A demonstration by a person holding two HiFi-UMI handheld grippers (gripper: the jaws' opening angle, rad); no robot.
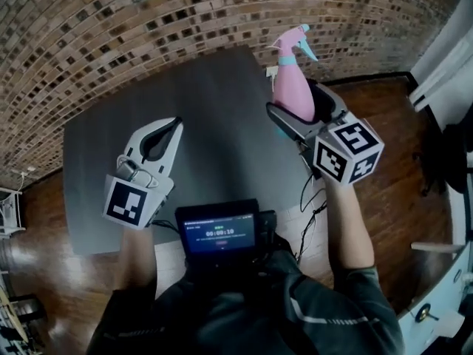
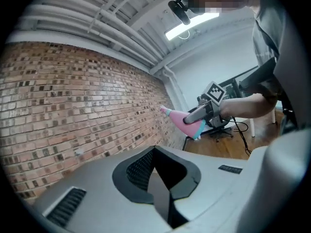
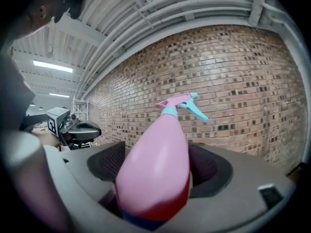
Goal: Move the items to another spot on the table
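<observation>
Spray bottle [image 1: 290,87]: in the head view, clasped round the pink belly by right gripper [image 1: 299,117], with jaws spread wide and pressing on both flanks and the teal trigger pointing away toward brick wall [image 1: 111,28]. Held clear of grey table [image 1: 214,95], above its far right edge; judged to be mid-carry and not yet set down. Gripped low on the widest part, probably to keep the weight near the pads and stop the neck from swinging. Left gripper [image 1: 171,128] held over the near left of the table, jaws closed on nothing, likely kept aside so as not to cross the carrying path. Small screen [image 1: 220,234] at the chest, below both. In the left gripper view, jaws pressed together with nothing between them. Beyond them, bottle [image 2: 187,124] tilted in the air with its nozzle toward the wall, well apart from this gripper. In the right gripper view, bottle [image 3: 155,169] fills the gap between the jaws and lies along them, nozzle farthest from the camera. Pads hidden behind the body, yet both jaws hug its sides.
</observation>
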